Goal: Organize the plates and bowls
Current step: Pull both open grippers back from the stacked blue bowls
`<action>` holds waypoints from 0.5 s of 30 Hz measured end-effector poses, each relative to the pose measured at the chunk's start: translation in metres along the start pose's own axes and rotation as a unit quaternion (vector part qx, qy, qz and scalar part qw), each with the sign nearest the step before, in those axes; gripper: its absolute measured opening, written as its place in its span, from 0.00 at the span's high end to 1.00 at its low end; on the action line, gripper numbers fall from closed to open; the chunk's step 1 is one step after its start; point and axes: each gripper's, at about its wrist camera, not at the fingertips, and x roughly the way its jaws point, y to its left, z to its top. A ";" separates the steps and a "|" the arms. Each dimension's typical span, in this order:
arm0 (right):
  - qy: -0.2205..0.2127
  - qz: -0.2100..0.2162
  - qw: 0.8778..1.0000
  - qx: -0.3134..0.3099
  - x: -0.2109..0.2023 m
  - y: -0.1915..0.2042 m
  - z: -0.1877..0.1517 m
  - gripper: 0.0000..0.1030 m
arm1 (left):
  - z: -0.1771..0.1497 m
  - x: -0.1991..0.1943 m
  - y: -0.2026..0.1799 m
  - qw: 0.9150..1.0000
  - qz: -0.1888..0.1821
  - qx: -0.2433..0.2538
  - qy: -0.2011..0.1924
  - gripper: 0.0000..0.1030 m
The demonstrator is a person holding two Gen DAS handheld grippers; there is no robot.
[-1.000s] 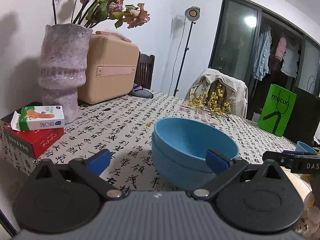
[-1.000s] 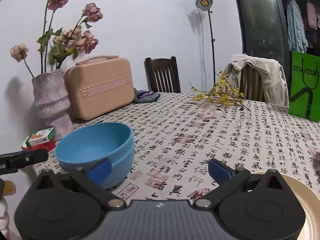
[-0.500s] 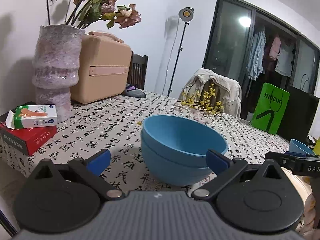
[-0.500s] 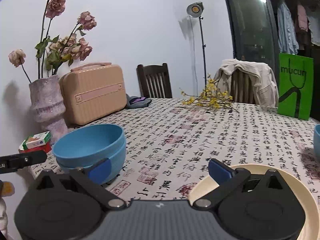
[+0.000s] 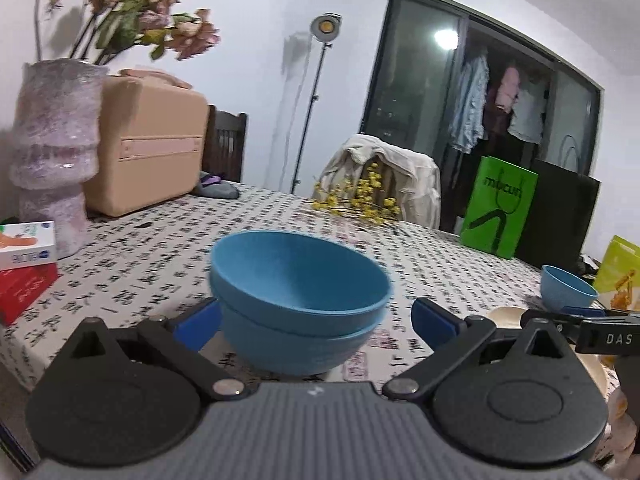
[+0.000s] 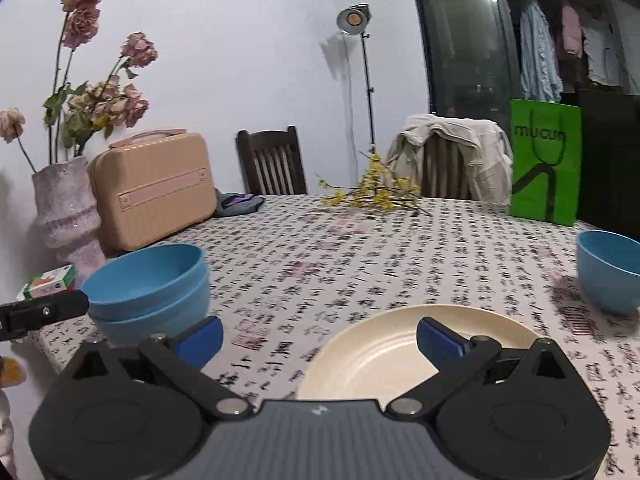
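Observation:
Two blue bowls are nested in a stack [image 5: 300, 300] on the patterned tablecloth, right in front of my left gripper [image 5: 316, 320], which is open and empty with the stack between its fingers' line of sight. The stack also shows in the right wrist view [image 6: 148, 292] at the left. A cream plate [image 6: 384, 352] lies just ahead of my right gripper [image 6: 318, 338], which is open and empty. A single blue bowl [image 6: 610, 270] stands at the far right; it also shows in the left wrist view [image 5: 568, 292].
A pink vase of dried flowers [image 6: 66, 212], a tan case [image 6: 152, 190], and a red and a white box [image 5: 24, 264] stand along the left. Yellow flower sprigs [image 6: 372, 194] and a green bag [image 6: 544, 168] are at the far side. Chairs stand behind the table.
Both grippers have swung to the right. The nested bowls slid left in both views, and the cream plate and the single blue bowl came into the right wrist view.

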 end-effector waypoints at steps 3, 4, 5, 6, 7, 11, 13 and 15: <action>0.000 -0.017 1.000 0.007 -0.004 -0.009 -0.002 0.00 | 0.000 0.005 -0.009 1.000 -0.017 0.009 0.001 0.00; 0.000 -0.021 1.000 0.010 -0.006 -0.012 -0.003 0.00 | 0.000 0.006 -0.012 1.000 -0.023 0.012 0.001 0.00; 0.000 -0.026 1.000 0.011 -0.008 -0.015 -0.004 0.00 | 0.001 0.008 -0.014 1.000 -0.027 0.015 0.001 0.00; -0.001 -0.031 0.999 0.013 -0.009 -0.017 -0.004 0.00 | 0.001 0.010 -0.017 0.999 -0.033 0.018 0.001 0.00; -0.002 -0.036 0.999 0.015 -0.011 -0.020 -0.005 0.00 | 0.001 0.012 -0.020 0.999 -0.035 0.021 0.000 0.00; -0.002 -0.055 0.998 0.029 -0.016 -0.032 -0.009 0.00 | 0.002 0.016 -0.030 0.998 -0.049 0.029 -0.003 0.00; -0.004 -0.059 0.998 0.035 -0.018 -0.038 -0.009 0.00 | 0.004 0.015 -0.035 0.998 -0.055 0.032 -0.007 0.00; -0.006 -0.064 0.997 0.038 -0.021 -0.043 -0.011 0.00 | 0.006 0.013 -0.040 0.998 -0.049 0.038 -0.016 0.00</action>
